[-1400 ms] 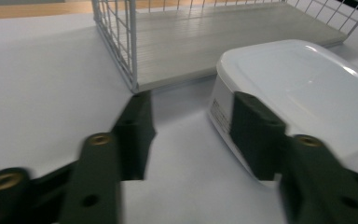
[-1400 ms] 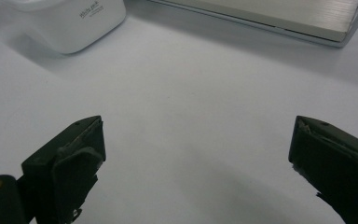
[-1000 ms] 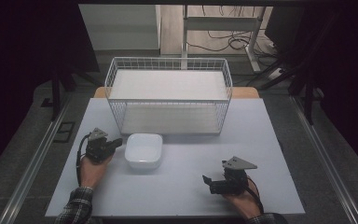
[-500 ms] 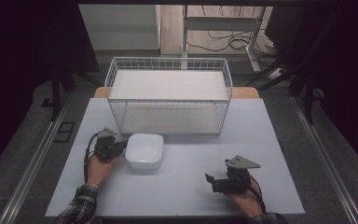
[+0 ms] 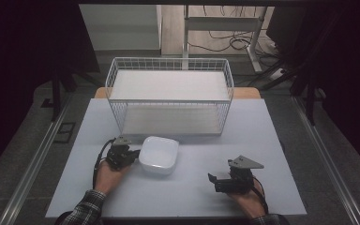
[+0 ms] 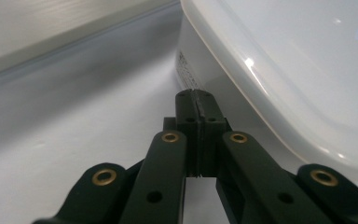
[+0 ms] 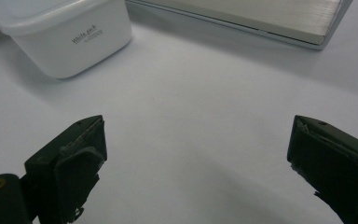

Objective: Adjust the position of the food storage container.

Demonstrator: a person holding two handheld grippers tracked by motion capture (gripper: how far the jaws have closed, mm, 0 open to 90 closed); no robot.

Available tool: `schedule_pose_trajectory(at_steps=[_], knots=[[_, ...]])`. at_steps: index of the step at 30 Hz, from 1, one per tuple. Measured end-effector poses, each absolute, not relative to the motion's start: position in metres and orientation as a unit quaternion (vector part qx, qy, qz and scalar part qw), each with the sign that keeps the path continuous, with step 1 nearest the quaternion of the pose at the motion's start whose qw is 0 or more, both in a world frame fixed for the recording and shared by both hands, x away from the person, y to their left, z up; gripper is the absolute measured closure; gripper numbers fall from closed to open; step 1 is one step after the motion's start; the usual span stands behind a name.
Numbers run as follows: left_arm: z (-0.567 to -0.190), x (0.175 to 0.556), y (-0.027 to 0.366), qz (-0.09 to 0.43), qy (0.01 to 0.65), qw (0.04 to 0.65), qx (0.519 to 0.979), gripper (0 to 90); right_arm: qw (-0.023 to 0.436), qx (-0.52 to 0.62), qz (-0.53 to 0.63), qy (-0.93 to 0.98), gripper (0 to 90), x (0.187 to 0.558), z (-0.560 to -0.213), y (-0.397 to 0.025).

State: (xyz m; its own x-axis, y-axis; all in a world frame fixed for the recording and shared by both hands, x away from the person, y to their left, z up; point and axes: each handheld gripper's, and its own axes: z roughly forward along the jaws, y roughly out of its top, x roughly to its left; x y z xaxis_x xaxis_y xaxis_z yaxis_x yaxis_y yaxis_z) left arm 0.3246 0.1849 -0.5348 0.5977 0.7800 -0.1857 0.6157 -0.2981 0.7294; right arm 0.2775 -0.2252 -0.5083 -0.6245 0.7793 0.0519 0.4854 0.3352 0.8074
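High view: a white container sits on the desk at lower centre of the frame, just below the wire basket. The left gripper, at lower left, has its jaws pressed together at the container's side, apparently touching it. The right gripper, at lower right and well apart, holds its jaws wide.

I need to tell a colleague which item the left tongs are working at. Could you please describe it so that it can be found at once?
On the pale table, look in front of the large white wire basket. There sits a white square container with rounded corners and a lid on top. The shut left tongs are at its side; it is solid plastic and low, unlike the tall wire basket behind it.
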Motion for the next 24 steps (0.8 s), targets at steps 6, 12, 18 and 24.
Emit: schedule_pose_trajectory(at_steps=[6, 12, 18, 24], knots=[[-0.532, 0.314, 0.175, 0.089, 0.422, 0.403, 0.807, 90.0, 0.178, 0.397, 0.419, 0.797, 4.4, 0.278, -0.508, -0.226], [-0.531, 0.309, 0.162, 0.080, 0.406, 0.409, 0.813, 90.0, 0.179, 0.392, 0.414, 0.802, 4.4, 0.279, -0.510, -0.226], [-0.531, 0.306, 0.152, 0.080, 0.395, 0.408, 0.819, 90.0, 0.173, 0.389, 0.409, 0.807, 1.7, 0.281, -0.512, -0.224], [-0.530, 0.306, 0.153, 0.081, 0.395, 0.411, 0.818, 90.0, 0.161, 0.397, 0.410, 0.805, 1.4, 0.285, -0.512, -0.225]])
